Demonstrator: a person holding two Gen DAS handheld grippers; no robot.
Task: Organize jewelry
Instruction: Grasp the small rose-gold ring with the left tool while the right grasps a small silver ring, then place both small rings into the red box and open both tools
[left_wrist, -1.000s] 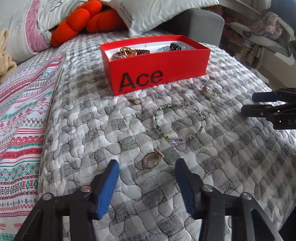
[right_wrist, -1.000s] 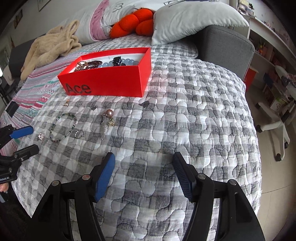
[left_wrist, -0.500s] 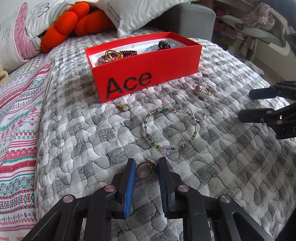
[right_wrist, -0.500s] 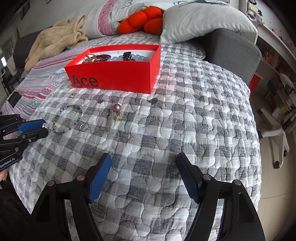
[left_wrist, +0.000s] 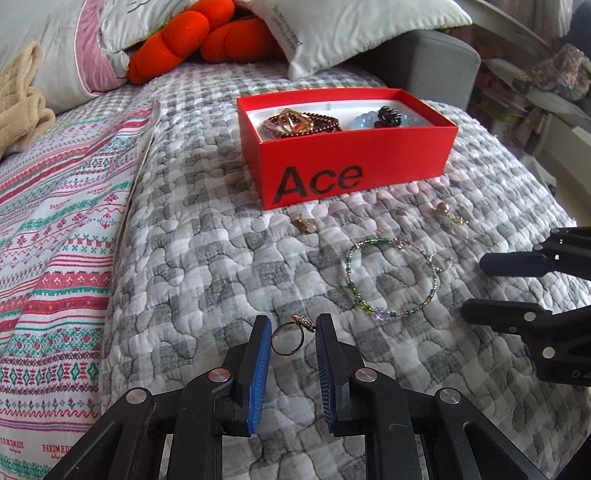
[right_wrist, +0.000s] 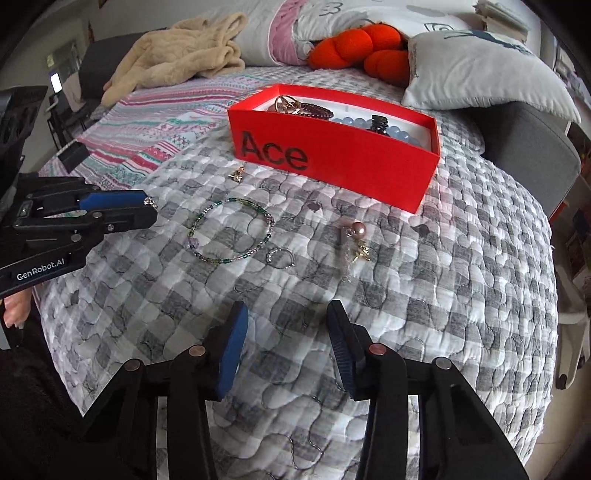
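My left gripper is shut on a gold ring and holds it just above the quilt; its stone shows at the left fingertips in the right wrist view. The red "Ace" box holds bracelets and beads. A green beaded bracelet lies right of the ring, also in the right wrist view. A small gold piece, a pearl earring and a thin ring lie on the quilt. My right gripper is open and empty over bare quilt.
The grey checked quilt covers the bed; a striped blanket lies to the left. Pillows and an orange knot cushion sit behind the box. The bed edge drops off at right, with an office chair base.
My left gripper closed on the gold ring and lifted it slightly off the quilt. My right gripper moved closer to the jewelry and narrowed a little, still open.
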